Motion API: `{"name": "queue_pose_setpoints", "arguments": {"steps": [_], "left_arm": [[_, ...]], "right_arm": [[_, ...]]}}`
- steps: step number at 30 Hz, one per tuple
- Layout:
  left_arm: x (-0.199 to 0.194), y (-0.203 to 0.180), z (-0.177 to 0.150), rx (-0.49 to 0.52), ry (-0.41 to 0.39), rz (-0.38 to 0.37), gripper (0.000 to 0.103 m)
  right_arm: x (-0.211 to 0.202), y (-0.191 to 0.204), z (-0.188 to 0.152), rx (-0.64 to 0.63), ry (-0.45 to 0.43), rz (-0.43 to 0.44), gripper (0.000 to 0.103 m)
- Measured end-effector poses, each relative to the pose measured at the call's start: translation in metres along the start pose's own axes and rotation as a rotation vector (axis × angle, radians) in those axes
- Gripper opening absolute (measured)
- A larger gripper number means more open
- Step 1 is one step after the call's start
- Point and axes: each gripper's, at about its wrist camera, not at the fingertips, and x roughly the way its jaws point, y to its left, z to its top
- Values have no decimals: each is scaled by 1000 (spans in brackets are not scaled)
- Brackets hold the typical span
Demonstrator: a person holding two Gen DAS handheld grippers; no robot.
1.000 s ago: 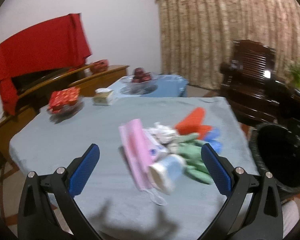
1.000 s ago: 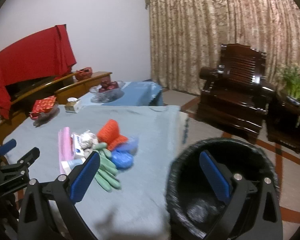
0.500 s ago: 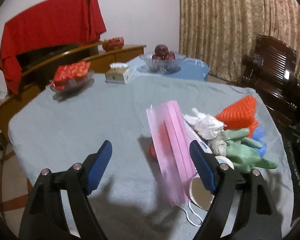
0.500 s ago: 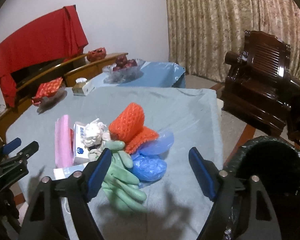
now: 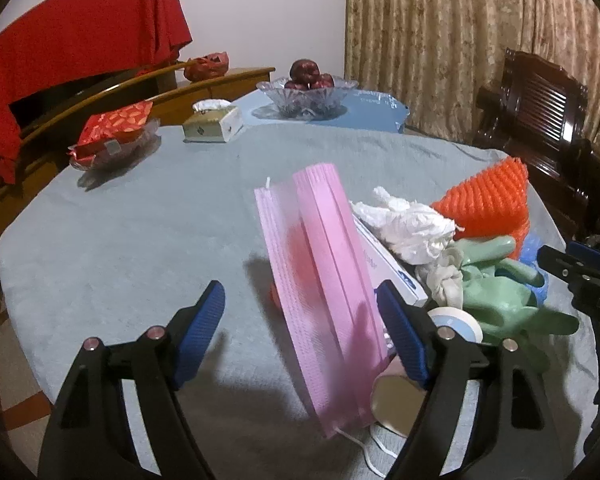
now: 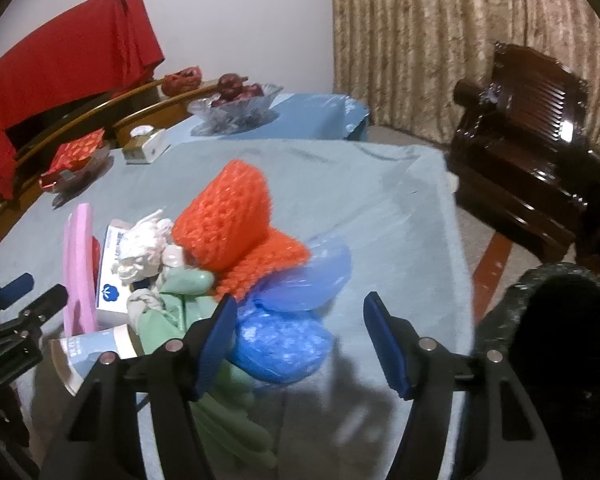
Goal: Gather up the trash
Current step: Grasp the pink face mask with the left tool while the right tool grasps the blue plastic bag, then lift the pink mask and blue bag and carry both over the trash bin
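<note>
**Both grippers low over the trash heap, jaws apart**

Left wrist view: The trash lay heaped on the grey-blue tablecloth (image 5: 132, 240), and the pink face mask (image 5: 324, 280) serves as the landmark here. Beyond the mask, at the far edge of the table, a glass fruit bowl (image 5: 306, 94) held dark red fruit. To the far left of the mask a shallow glass dish (image 5: 112, 152) carried a red packet, and a tissue box (image 5: 214, 124) stood between dish and bowl. Just right of the mask lay a crumpled white tissue (image 5: 408, 224), an orange foam net (image 5: 486, 204) and a green rubber glove (image 5: 500, 284). A paper cup (image 5: 400, 404) lay on its side at the mask's near end, its open mouth showing nothing inside. The left gripper (image 5: 300, 320) pointed downward at the table. Its jaws had just been closing but stood apart, the mask between them, not clamped.

Right wrist view: Right of the mask (image 6: 78, 268), a crumpled blue plastic bag (image 6: 284, 344) lay in front of the foam net (image 6: 232, 216). Far right of the mask, off the table, a black-lined trash bin (image 6: 560, 320) stood with a dark interior that could not be read. The right gripper (image 6: 300, 340) tilted down over the bag. Its jaws had just been closing yet remained apart, with the bag between them but unpressed.
</note>
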Motion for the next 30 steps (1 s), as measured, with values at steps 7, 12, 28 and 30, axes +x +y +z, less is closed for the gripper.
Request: {"name": "queue_pose_setpoints", "arguments": {"steps": [7,12,28,30], "left_arm": [[13,0,-5,12,41,-34,52],[15,-2,-8,7,57,-85,31],[-26,-6,3,21,-31,-92,0],[-26,-8,0,29,-26,-85,0]], "right_arm": [[30,-10,-8,61,95,21,65],[32,-9,-9,65,108,101,41],[-34,-11,9,6,-21,46,4],[-33,-12,7,1,-10,40,4]]}}
